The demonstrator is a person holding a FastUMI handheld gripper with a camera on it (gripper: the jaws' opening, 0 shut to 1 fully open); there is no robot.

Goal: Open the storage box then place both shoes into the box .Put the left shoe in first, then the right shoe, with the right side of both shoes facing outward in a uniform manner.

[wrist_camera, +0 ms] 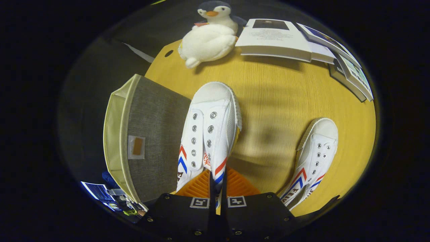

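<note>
My gripper [217, 178] is shut on the rear edge of a white canvas shoe [210, 131] with red and blue chevrons. The thin wall of the shoe is pinched between both fingers. Its toe points away from me, and it hangs over the wooden table [278, 101], right beside the storage box [154, 134]. The box is grey fabric with a cream lining and stands just left of the held shoe. I cannot tell how far it is open. The second matching shoe [315, 158] lies on the table to the right of the fingers, toe pointing away.
A plush penguin [210, 37] sits at the far side of the table. An open book [275, 37] lies next to it, with a stack of books [352, 74] further right. Bare tabletop lies between the two shoes.
</note>
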